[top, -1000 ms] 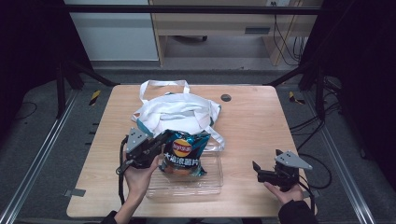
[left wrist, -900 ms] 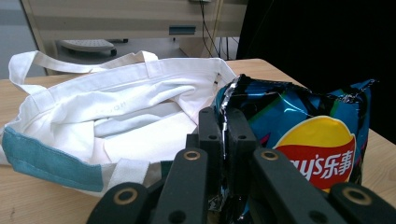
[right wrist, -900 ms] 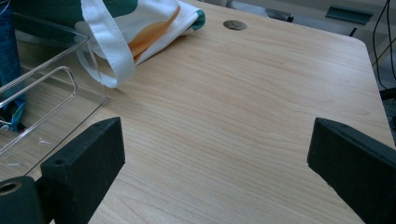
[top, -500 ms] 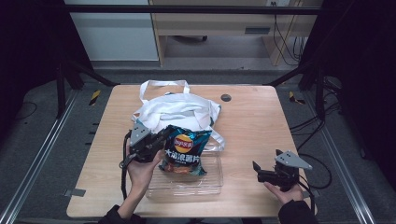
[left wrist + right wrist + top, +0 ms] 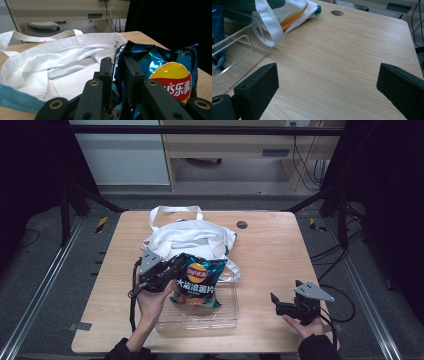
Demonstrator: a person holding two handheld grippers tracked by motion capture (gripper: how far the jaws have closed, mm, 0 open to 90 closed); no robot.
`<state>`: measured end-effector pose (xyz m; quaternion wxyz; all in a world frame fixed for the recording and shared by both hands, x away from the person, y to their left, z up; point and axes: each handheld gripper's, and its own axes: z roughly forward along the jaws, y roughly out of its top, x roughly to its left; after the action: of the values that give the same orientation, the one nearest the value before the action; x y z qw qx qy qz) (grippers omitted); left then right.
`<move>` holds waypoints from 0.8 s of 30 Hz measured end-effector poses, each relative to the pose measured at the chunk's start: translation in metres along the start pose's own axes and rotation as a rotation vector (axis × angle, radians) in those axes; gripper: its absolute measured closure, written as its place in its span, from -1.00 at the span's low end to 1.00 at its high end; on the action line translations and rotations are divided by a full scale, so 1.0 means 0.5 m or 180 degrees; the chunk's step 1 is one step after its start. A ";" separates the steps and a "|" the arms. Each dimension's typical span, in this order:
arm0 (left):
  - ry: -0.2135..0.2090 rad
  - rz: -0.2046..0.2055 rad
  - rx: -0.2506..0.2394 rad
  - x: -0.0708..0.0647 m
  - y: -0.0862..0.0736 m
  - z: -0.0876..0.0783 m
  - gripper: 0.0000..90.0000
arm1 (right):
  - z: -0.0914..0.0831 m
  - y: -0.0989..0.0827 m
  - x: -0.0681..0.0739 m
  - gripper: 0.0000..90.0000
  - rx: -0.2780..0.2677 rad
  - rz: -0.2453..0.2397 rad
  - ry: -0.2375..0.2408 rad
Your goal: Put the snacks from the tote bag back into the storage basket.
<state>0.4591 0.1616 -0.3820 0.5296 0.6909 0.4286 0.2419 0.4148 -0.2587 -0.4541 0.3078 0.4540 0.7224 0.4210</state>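
A blue chip bag [image 5: 197,282] with a red and yellow logo leans with its lower end in a clear plastic tray [image 5: 220,316] and its top against a white tote bag [image 5: 190,237]. My left gripper [image 5: 174,266] is at the bag's left top edge. In the left gripper view the chip bag [image 5: 170,75] has its crimped edge between the jaws of my left gripper [image 5: 117,62], which have just been opening and stand slightly apart. The tote bag [image 5: 62,62] lies behind. My right gripper [image 5: 278,304] rests open near the front right, and in its own view my right gripper [image 5: 328,75] holds nothing.
The tote's strap [image 5: 270,27] hangs beside the tray [image 5: 237,47]. A round cable hole [image 5: 242,224] sits at the table's back. Bare wood [image 5: 342,50] stretches between the tray and my right gripper. Cables trail from both grippers.
My left gripper and the chip bag have shifted slightly up and toward the tote. The left jaws have parted a little. The right hand has not moved.
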 end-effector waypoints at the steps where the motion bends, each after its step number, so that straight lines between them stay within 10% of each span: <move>1: -0.0003 0.0011 0.0002 0.000 0.000 0.000 0.68 | 0.000 0.000 0.000 -0.90 0.0001 0.0005 0.0000; 24: -0.0102 0.0216 -0.0001 -0.004 -0.001 -0.032 0.31 | -0.004 0.001 0.000 -0.90 -0.0022 0.0008 0.0008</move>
<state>0.4456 0.1684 -0.3774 0.5280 0.7087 0.3964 0.2487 0.4134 -0.2590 -0.4526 0.3078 0.4534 0.7208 0.4244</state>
